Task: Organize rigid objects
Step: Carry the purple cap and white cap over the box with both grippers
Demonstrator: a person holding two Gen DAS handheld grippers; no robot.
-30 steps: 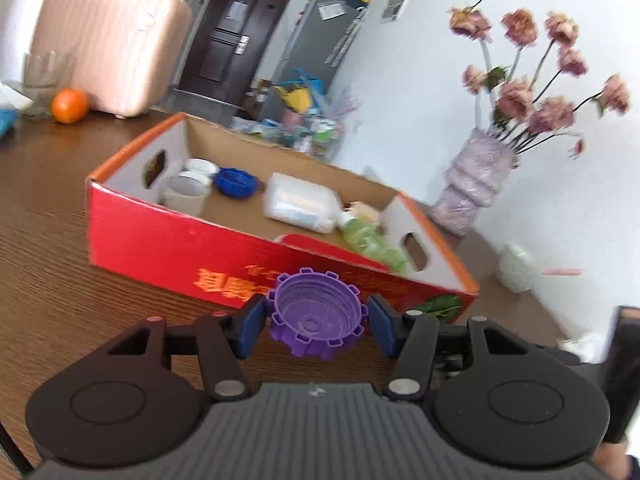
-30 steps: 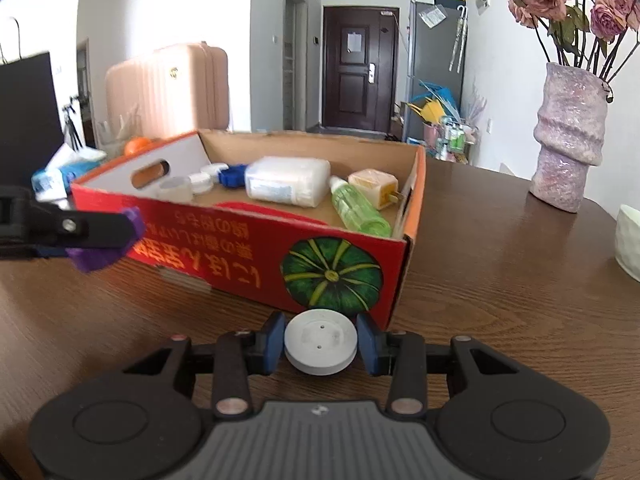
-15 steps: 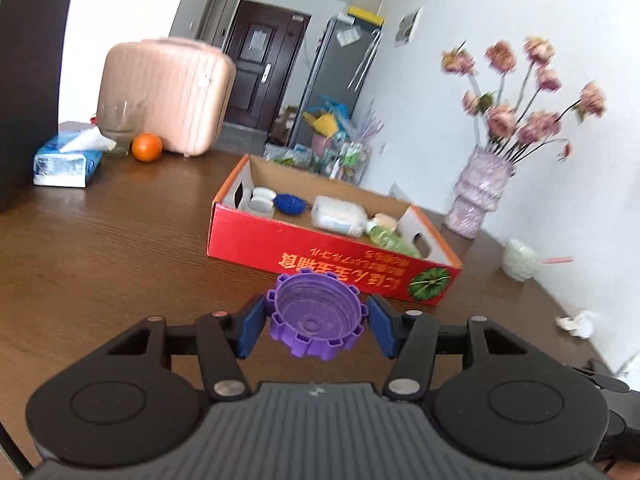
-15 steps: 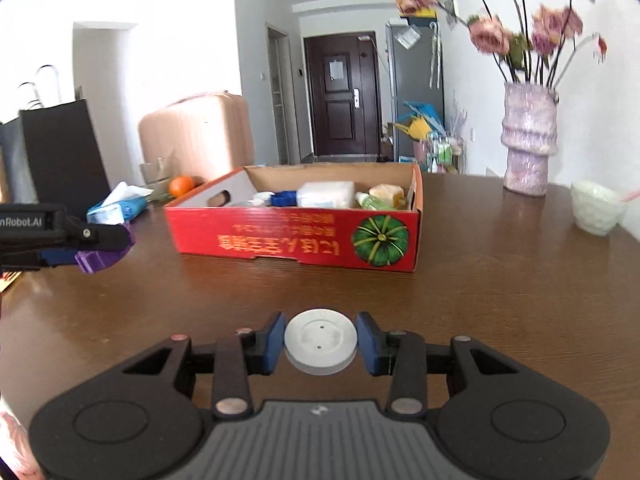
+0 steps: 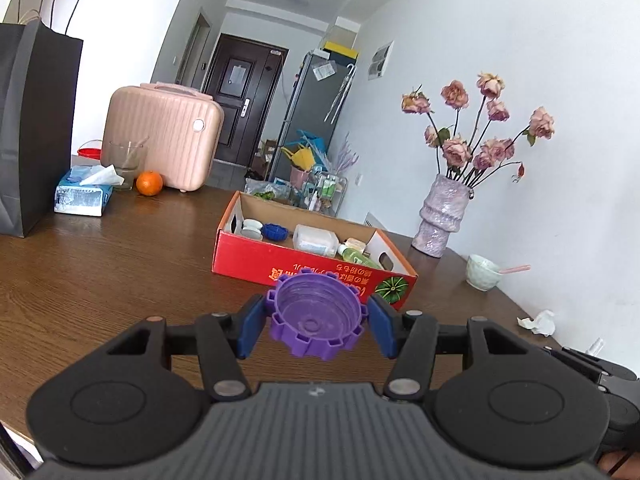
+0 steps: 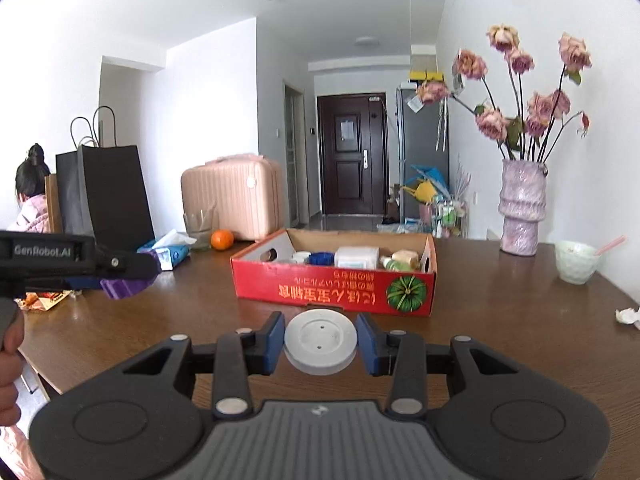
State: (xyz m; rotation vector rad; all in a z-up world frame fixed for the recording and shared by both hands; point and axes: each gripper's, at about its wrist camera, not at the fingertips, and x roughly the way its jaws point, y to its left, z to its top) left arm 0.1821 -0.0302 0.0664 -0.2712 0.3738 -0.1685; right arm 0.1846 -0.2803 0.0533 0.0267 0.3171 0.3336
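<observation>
**Trainee:** What am I carrying in each view, and how will it behave?

**Operator:** Left wrist view, lower centre of the frame: my left tool [image 5: 316, 322] is pinching the purple cap [image 5: 316, 316], one blue pad on each side of its notched rim, open side toward the camera. I judge it light, stiff plastic; the notches give the pads purchase, so the rim is the right place to hold it. Right wrist view, lower centre: my right tool [image 6: 320, 342] is clamped on the white disc [image 6: 320, 340], pads against its smooth edge. It looks rigid and light as well, but the plain rim seems more likely to slip (a squarely opposed grip across the widest part suits it best).

**Trainee:** Where do these sit relative to the box?

**Operator:** Both pieces are held off the tabletop [image 6: 500, 320], short of the red cardboard box [image 6: 332, 288], which lies at mid-frame beyond each tool. The box already holds a blue cap [image 6: 322, 257], white lids, a clear container and a green bottle. In the right wrist view, the left tool with its purple cap appears at the left edge, level with the box's near wall.

**Trainee:** Anything fragile nearby?

**Operator:** The vase of dried roses [image 6: 522, 210] and the pale bowl [image 6: 576, 266], right of the box.
</observation>
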